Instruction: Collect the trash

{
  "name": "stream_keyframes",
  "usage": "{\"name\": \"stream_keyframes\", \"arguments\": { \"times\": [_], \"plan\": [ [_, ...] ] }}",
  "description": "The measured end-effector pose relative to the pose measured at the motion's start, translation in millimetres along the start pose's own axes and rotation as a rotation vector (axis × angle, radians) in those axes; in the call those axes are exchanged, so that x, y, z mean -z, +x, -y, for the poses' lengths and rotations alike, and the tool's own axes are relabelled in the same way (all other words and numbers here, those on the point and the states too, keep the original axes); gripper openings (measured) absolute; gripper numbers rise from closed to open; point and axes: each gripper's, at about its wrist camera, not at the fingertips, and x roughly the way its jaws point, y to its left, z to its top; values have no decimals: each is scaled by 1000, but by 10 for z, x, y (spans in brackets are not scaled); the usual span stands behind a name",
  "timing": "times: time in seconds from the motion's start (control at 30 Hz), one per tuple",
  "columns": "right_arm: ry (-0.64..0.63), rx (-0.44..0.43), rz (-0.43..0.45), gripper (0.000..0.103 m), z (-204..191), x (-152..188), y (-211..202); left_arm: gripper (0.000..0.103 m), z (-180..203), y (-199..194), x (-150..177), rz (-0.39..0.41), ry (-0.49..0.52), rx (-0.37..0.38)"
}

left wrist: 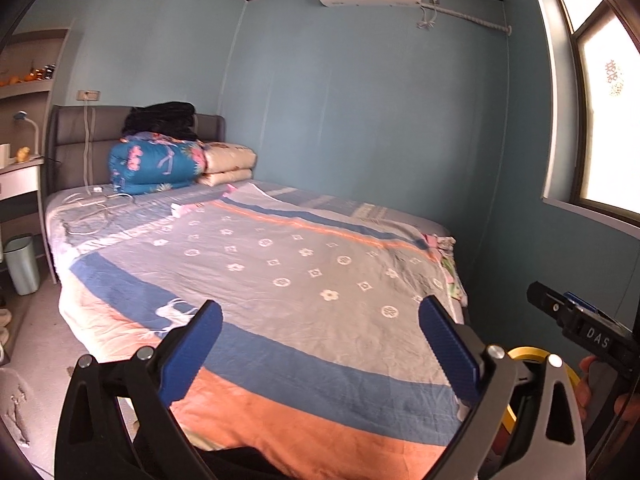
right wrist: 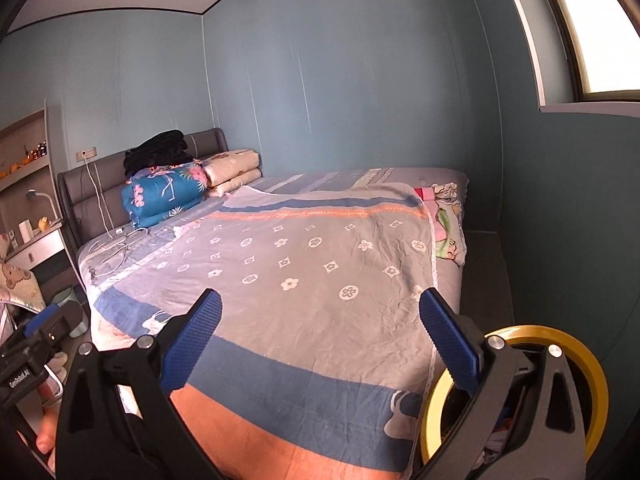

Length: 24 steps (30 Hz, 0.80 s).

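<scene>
A bed (left wrist: 280, 280) with a grey, blue and orange patterned blanket fills both views. Small white and pink scraps (left wrist: 182, 209) lie on it near the pillows, also in the right wrist view (right wrist: 182, 229). A yellow-rimmed bin (right wrist: 516, 396) with things inside stands at the bed's near right corner; its rim shows in the left wrist view (left wrist: 528, 354). My left gripper (left wrist: 320, 344) is open and empty above the bed's foot. My right gripper (right wrist: 320, 340) is open and empty too. The right gripper's body shows at the left view's right edge (left wrist: 580, 328).
Folded quilts (left wrist: 160, 164) and black clothes (left wrist: 160, 120) are stacked at the headboard. White cables (left wrist: 92, 208) lie on the bed's far left. A pale bin (left wrist: 22, 264) stands on the floor by a desk (left wrist: 20, 180). A window (left wrist: 600, 120) is on the right wall.
</scene>
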Motion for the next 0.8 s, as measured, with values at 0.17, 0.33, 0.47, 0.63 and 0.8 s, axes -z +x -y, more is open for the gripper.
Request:
{"name": "stream_keyframes", "arguments": {
  "times": [0.17, 0.33, 0.47, 0.63, 0.8],
  "plan": [
    [-22, -14, 6, 95, -62, 96, -60, 95, 19, -140, 56, 13, 12, -34],
    [-31, -8, 12, 95, -95, 187, -118, 95, 5, -204, 94, -7, -21, -22],
    [-12, -4, 8, 95, -45, 211, -106, 95, 24, -242, 121, 5, -26, -33],
    [-13, 10, 9, 95, -31, 230, -88, 95, 30, -276, 143, 20, -19, -75],
    [-11, 14, -5, 95, -23, 249, -45, 95, 31, -283, 166, 14, -18, -84]
  ]
}}
